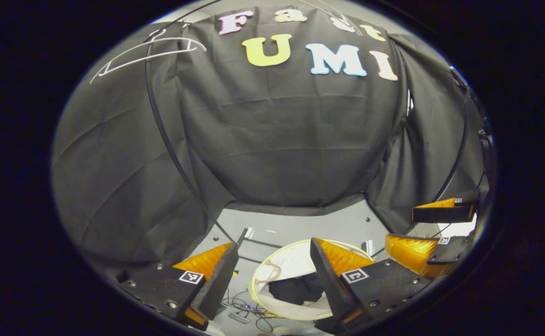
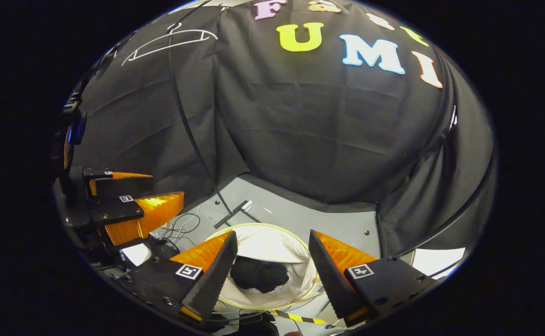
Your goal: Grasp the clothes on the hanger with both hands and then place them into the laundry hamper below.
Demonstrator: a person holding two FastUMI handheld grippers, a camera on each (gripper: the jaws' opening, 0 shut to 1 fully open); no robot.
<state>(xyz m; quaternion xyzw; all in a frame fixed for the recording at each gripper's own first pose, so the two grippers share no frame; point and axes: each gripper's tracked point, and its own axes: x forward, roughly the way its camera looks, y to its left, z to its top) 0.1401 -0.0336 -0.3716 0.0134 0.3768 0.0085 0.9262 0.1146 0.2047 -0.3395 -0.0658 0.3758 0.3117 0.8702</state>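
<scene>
A bare white hanger [image 1: 148, 53] hangs high on the rack at the upper left, also seen as the hanger [image 2: 169, 42] in the right gripper view. The dark clothes [image 1: 298, 288] lie inside the round white laundry hamper [image 1: 265, 273] on the floor below. My left gripper [image 1: 274, 261] stands open above the hamper with nothing between its fingers. My right gripper [image 2: 272, 254] is open too, over the clothes [image 2: 259, 274] in the hamper [image 2: 272, 245]. Each gripper shows off to the side in the other's view: the right one [image 1: 433, 231], the left one [image 2: 130, 203].
A black rack pole [image 1: 169, 140] curves down to a foot on the grey floor [image 1: 300, 224]. Loose cables [image 2: 179, 226] lie on the floor left of the hamper. A yellow-black striped strip [image 2: 300, 318] lies at the hamper's near side. Black cloth walls close in on all sides.
</scene>
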